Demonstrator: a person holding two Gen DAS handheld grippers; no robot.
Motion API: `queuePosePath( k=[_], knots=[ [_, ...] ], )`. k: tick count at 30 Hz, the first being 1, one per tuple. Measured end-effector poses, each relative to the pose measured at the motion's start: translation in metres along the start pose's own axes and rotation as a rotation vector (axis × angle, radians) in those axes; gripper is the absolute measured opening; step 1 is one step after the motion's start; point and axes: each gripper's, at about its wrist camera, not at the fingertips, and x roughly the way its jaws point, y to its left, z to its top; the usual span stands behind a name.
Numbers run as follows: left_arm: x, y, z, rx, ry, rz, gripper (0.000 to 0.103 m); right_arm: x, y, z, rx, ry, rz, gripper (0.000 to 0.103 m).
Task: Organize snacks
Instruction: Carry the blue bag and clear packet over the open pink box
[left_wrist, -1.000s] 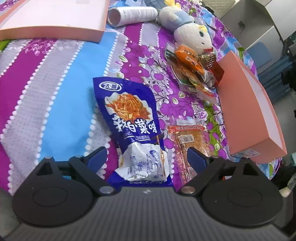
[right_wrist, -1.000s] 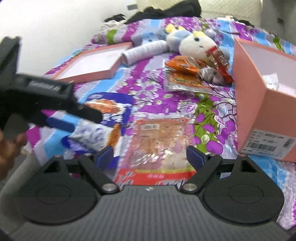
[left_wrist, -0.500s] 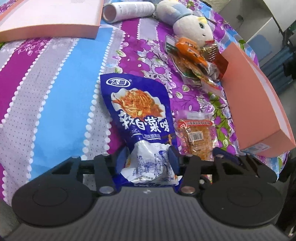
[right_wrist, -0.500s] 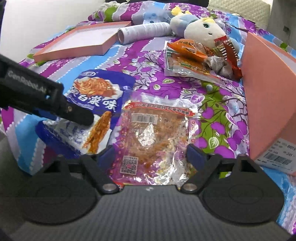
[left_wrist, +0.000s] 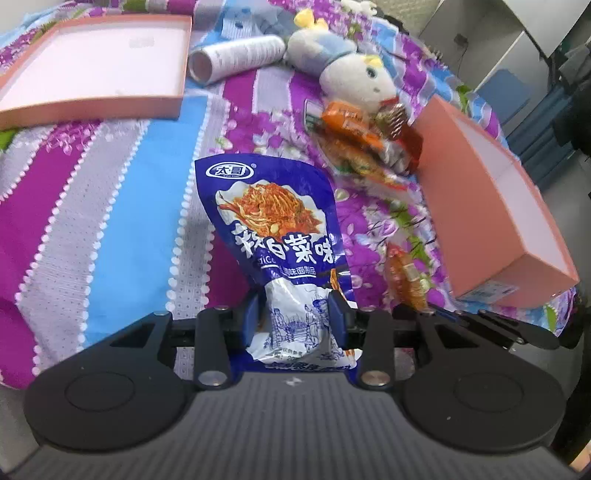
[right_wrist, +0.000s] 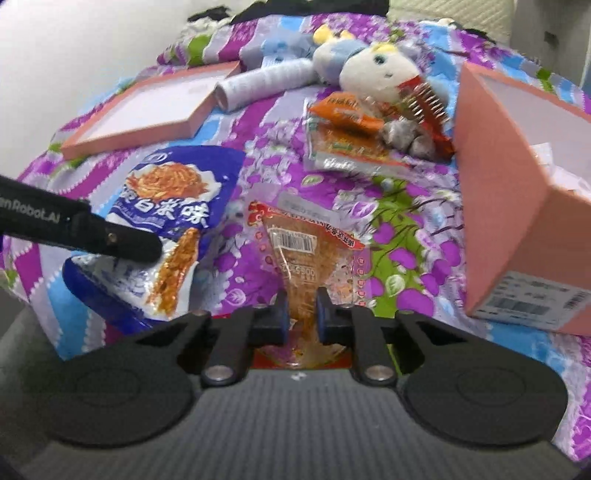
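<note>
Pink lid (left_wrist: 92, 74) far left on the floral bedspread (left_wrist: 92, 229), open side up, with a white tube (left_wrist: 236, 57) lying just beside its right edge. Left claw (left_wrist: 295, 317) has just been closing — now clenched on the near end of the blue snack bag (left_wrist: 273, 229), foil pinched and crumpled between the pads, far end angled up and away from the claw. In the right wrist view the same bag (right_wrist: 173, 206) sits left of the clear orange snack pack (right_wrist: 303, 254). Right claw (right_wrist: 300, 314) has also just been closing — clamped on that pack's near end, film bunched into a narrow neck. Beyond them, a loose pile of snack packets (right_wrist: 354, 136) rests against a plush toy (right_wrist: 373, 70). Pink box (right_wrist: 517, 221) at far right, open top, packets touching its near corner.
</note>
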Motion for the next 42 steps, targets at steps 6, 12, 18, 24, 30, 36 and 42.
queuePosePath(
  k=[6, 12, 18, 24, 30, 36, 42],
  knots=[
    [-0.040, -0.021, -0.001, 0.044, -0.041, 0.000, 0.045, -0.049, -0.008, 0.007, 0.079, -0.080, -0.006, 0.016],
    [-0.076, -0.046, -0.009, 0.084, -0.073, -0.023, 0.045, -0.100, -0.013, 0.008, 0.132, -0.151, -0.022, 0.016],
    [-0.107, -0.075, -0.019, 0.135, -0.101, -0.070, 0.045, -0.145, -0.013, 0.002, 0.169, -0.197, -0.041, 0.016],
    [-0.127, -0.103, -0.029, 0.178, -0.115, -0.133, 0.045, -0.186, -0.016, -0.005, 0.192, -0.245, -0.099, 0.016],
    [-0.129, -0.129, -0.030, 0.207, -0.113, -0.205, 0.045, -0.207, -0.035, -0.012, 0.237, -0.254, -0.157, 0.017],
    [-0.111, -0.156, -0.012, 0.228, -0.102, -0.260, 0.045, -0.208, -0.058, -0.005, 0.260, -0.261, -0.201, 0.017],
    [-0.086, -0.188, 0.025, 0.264, -0.102, -0.287, 0.045, -0.199, -0.090, 0.014, 0.286, -0.267, -0.223, 0.017]
  ],
)
